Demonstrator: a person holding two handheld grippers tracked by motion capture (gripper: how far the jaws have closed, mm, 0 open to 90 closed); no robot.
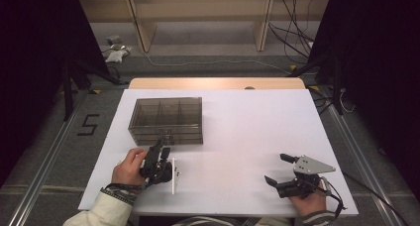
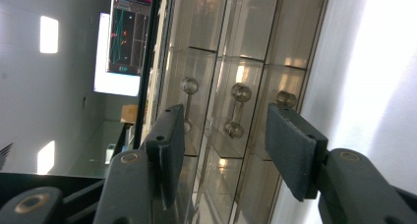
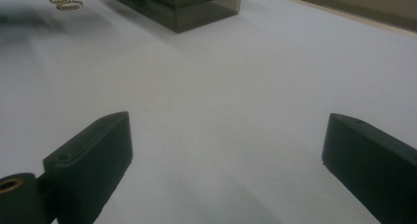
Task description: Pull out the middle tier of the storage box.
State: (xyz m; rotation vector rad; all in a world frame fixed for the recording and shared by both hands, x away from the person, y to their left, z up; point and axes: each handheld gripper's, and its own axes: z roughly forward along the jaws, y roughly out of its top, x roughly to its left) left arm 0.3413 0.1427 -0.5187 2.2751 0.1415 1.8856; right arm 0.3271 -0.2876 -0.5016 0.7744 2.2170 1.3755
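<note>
Reaching for the see-through box [image 1: 166,119] at the table's far left, the left gripper [image 2: 223,145] is open around a small drawer knob [image 2: 240,93], holding nothing. Next it should squeeze and pull. The right gripper [image 1: 280,172] waits wide open, empty.

Box [image 3: 177,5] top cropped (contents perhaps unclear)

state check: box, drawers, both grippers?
Box: upright on the white table, smoky see-through, compartments look empty.
Drawers: all shut, knobs untouched.
Left gripper: jaws open, aimed at the drawer knobs, close to the box front, not gripping anything.
Right gripper: jaws wide open, holding nothing, low over bare table, well away from the box.
</note>
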